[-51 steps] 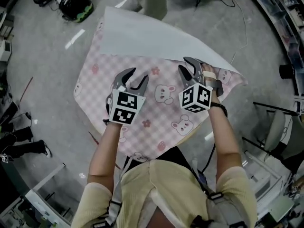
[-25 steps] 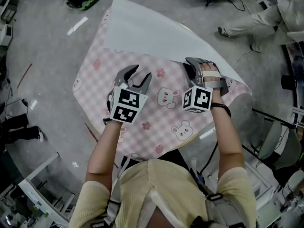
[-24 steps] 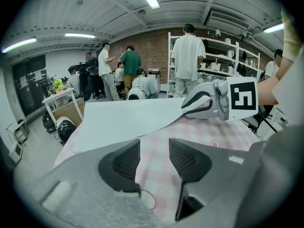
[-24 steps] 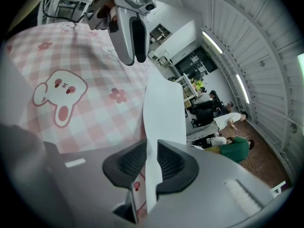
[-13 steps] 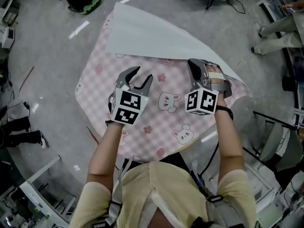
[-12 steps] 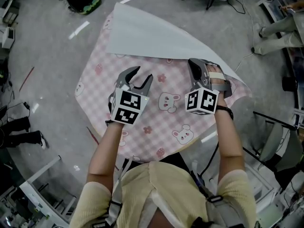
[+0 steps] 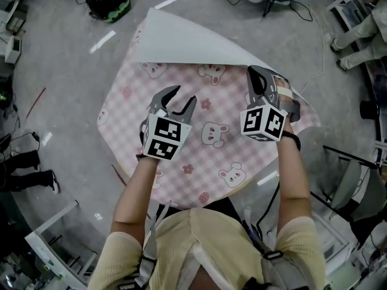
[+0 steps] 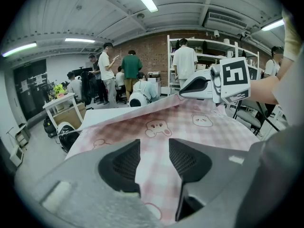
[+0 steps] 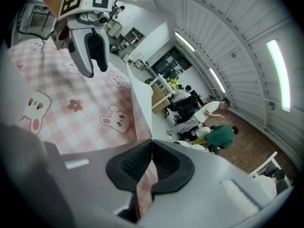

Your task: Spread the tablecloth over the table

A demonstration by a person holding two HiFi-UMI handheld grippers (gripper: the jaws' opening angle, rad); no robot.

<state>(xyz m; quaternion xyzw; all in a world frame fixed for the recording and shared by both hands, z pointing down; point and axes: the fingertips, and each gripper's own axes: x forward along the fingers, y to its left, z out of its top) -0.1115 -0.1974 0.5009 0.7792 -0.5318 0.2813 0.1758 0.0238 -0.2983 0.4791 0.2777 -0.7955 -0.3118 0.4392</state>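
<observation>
A pink checked tablecloth (image 7: 199, 156) with bunny prints lies on the table. Its far part is folded back, so the white underside (image 7: 181, 38) shows. My right gripper (image 7: 254, 76) is shut on the fold's edge at the right and holds it lifted off the table. In the right gripper view the cloth edge (image 9: 142, 122) runs straight into the closed jaws of the right gripper (image 9: 152, 148). My left gripper (image 7: 183, 98) hovers open over the middle of the cloth. In the left gripper view nothing is between the jaws of the left gripper (image 8: 154, 151); only the cloth (image 8: 156, 127) lies below.
Grey floor surrounds the table. A black and green helmet-like thing (image 7: 109, 2) lies at the far left. A chair (image 7: 357, 180) stands at the right. Several people (image 8: 130, 65) stand by shelves (image 8: 209, 46) in the background.
My right gripper has closed on the fold's edge and lifted it up and away from me. More of the pink pattern shows at the far side. The left gripper has barely moved.
</observation>
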